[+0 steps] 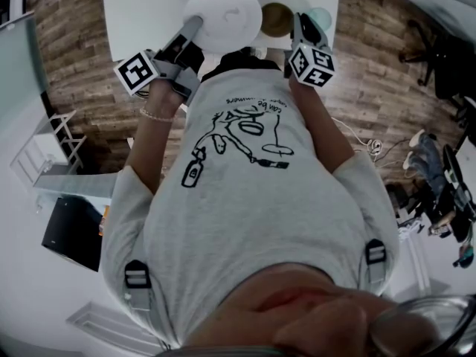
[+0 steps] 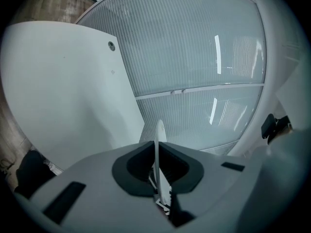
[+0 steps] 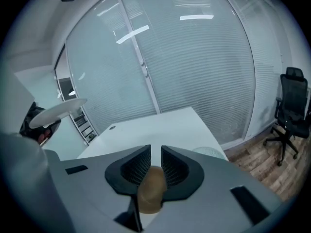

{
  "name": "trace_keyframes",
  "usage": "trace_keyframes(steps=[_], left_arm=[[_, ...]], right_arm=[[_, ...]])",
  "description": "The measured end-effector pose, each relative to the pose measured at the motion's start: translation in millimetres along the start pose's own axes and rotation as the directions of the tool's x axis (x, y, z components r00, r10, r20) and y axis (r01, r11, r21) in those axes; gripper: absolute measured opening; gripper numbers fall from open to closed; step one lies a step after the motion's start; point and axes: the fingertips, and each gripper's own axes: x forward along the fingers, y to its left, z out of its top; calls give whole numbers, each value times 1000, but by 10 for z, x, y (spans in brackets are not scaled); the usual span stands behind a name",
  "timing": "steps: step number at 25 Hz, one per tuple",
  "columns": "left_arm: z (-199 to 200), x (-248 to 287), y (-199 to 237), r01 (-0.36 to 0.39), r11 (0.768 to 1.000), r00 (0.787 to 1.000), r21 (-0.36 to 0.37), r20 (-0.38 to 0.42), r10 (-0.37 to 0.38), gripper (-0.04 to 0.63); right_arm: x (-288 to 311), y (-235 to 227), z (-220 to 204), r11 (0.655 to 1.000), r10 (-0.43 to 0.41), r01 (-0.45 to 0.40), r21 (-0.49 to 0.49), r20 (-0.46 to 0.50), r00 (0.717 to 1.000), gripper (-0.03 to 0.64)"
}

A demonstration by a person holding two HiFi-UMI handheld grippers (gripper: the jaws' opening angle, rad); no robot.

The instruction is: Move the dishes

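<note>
Left gripper point(image 2: 159, 165) is pinching the white plate point(image 1: 223, 10) by its rim, right gripper point(image 3: 155, 169) is clamping the brown bowl point(image 3: 150, 192); both seem brittle, slick.

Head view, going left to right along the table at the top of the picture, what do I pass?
Left gripper, jaws shut on the rim of the white plate → brown bowl → right gripper, jaws on that bowl → pale green dish.
</note>
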Motion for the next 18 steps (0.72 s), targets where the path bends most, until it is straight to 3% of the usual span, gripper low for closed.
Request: trace_keyframes(steps=[7, 18], left_arm=[[26, 55, -81, 19, 1000, 1000, 5, 11, -19, 18], [81, 100, -194, 35, 999, 999, 17, 22, -36, 18]], right_arm=[[-352, 351, 744, 974, 107, -72, -215, 157, 982, 64], [-939, 837, 1696, 923, 225, -124, -365, 248, 942, 49]])
